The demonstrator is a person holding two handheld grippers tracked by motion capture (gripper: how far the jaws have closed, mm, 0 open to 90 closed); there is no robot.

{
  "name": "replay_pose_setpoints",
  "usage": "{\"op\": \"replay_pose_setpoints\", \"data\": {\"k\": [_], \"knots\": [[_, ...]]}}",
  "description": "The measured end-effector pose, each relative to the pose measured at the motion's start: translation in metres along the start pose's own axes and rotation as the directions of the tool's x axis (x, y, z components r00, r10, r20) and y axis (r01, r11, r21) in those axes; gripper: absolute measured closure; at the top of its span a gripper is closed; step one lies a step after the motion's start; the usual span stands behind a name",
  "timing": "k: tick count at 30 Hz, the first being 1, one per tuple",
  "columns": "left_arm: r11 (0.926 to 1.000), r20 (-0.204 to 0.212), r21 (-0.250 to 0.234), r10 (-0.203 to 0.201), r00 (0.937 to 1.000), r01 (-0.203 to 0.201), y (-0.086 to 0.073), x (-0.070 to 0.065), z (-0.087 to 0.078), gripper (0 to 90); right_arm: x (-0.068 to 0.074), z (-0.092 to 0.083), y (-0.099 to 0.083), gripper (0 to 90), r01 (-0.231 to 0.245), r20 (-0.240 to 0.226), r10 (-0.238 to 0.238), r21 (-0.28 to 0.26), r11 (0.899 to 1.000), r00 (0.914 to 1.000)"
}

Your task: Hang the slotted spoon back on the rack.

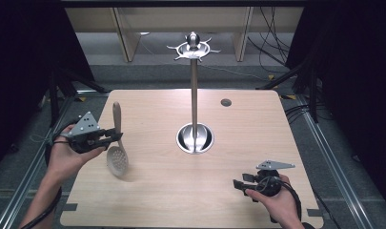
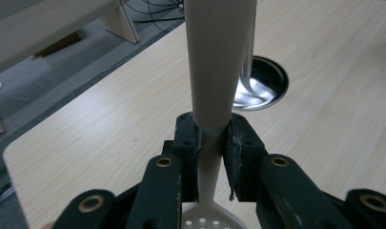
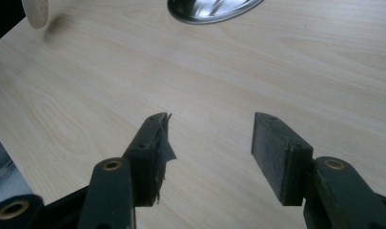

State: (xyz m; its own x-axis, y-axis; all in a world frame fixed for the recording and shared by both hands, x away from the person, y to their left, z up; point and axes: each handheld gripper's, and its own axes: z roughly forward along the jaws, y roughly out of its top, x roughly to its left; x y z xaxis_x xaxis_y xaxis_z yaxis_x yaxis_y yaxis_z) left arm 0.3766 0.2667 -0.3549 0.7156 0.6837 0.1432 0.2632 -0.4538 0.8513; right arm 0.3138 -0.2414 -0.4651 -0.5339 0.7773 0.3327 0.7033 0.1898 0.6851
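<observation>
1. Near the table's [image 1: 257, 119] left edge: left gripper [image 1: 115, 136] [image 2: 210, 143] clamping the slotted spoon [image 1: 117, 143] [image 2: 214, 62] at the narrow neck between handle and bowl, jaws closed against both sides.
2. Hanging bowl-down, handle pointing up and away from the person, perforated bowl hovering just above the wood and casting a shadow beneath.
3. Showing in the left gripper view: thick pale handle rising from between the pads [image 2: 187, 143], holes of the bowl peeking out below.
4. Standing at the table's middle: metal rack [image 1: 194, 95] with a round shiny base [image 1: 194, 138] [image 2: 262, 83] [image 3: 212, 9], a tall pole and a ring of hooks at the top.
5. Resting at the near right of the table: right gripper [image 1: 239, 183] [image 3: 209, 143], jaws spread wide apart, gripping nothing, pointing toward the left across bare wood.
6. Peeking in at the upper left corner of the right gripper view: rounded edge of the spoon's bowl, well apart from those jaws.
7. Fraying at the edge: pad on the left-hand jaw in the right gripper view.
8. Sitting toward the far right of the tabletop: small dark round hole [image 1: 226, 102].
</observation>
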Motion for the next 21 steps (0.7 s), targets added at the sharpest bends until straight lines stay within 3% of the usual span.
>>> {"op": "replay_pose_setpoints", "data": {"k": [1,2,4,5,6,10,13,14,17,21], "knots": [[0.9999,0.010,-0.008,-0.007,0.9999,0.007,0.002,-0.001,0.000,75.8,-0.002,-0.001,0.000,47.6,0.026,0.004,-0.026,-0.001,1.000,0.9996],[0.9998,0.011,-0.017,-0.012,0.9999,0.012,0.004,-0.002,0.000,75.8,0.000,-0.003,0.000,47.6,0.003,0.009,-0.003,0.004,1.000,1.0000],[0.9993,0.028,-0.028,-0.024,0.9993,0.025,0.009,-0.004,0.000,75.9,-0.001,-0.003,0.000,47.6,0.035,0.028,-0.035,-0.006,0.999,0.9990],[0.9991,0.034,-0.031,-0.028,0.9990,0.029,0.012,-0.005,0.001,75.9,0.003,-0.003,-0.001,47.6,-0.012,0.005,0.012,0.007,1.000,0.9999],[0.9994,0.027,-0.026,-0.024,0.9993,0.024,0.015,-0.006,0.001,75.8,0.001,-0.004,-0.001,47.6,0.023,0.028,-0.023,0.003,1.000,0.9993],[0.9997,0.027,-0.008,-0.025,0.9993,0.025,0.030,-0.011,0.001,75.8,0.002,-0.005,0.000,47.6,0.032,0.040,-0.032,-0.004,0.999,0.9987],[0.9991,0.040,0.006,-0.042,0.9983,0.042,0.037,-0.012,0.002,75.8,0.002,-0.004,0.000,47.6,0.034,0.033,-0.033,-0.007,0.999,0.9989],[0.9974,0.057,-0.006,-0.072,0.9958,0.072,0.043,-0.013,0.004,75.8,0.002,-0.005,0.000,47.6,0.032,0.033,-0.032,-0.008,0.999,0.9989],[0.9972,0.061,-0.005,-0.075,0.9953,0.075,0.048,-0.014,0.007,75.7,0.002,-0.005,-0.001,47.6,0.034,0.029,-0.034,-0.013,0.999,0.9990],[0.9987,0.062,0.022,-0.048,0.9969,0.047,0.060,-0.016,0.010,75.8,0.003,-0.005,0.000,47.6,0.034,0.030,-0.034,-0.011,0.999,0.9990]]}}
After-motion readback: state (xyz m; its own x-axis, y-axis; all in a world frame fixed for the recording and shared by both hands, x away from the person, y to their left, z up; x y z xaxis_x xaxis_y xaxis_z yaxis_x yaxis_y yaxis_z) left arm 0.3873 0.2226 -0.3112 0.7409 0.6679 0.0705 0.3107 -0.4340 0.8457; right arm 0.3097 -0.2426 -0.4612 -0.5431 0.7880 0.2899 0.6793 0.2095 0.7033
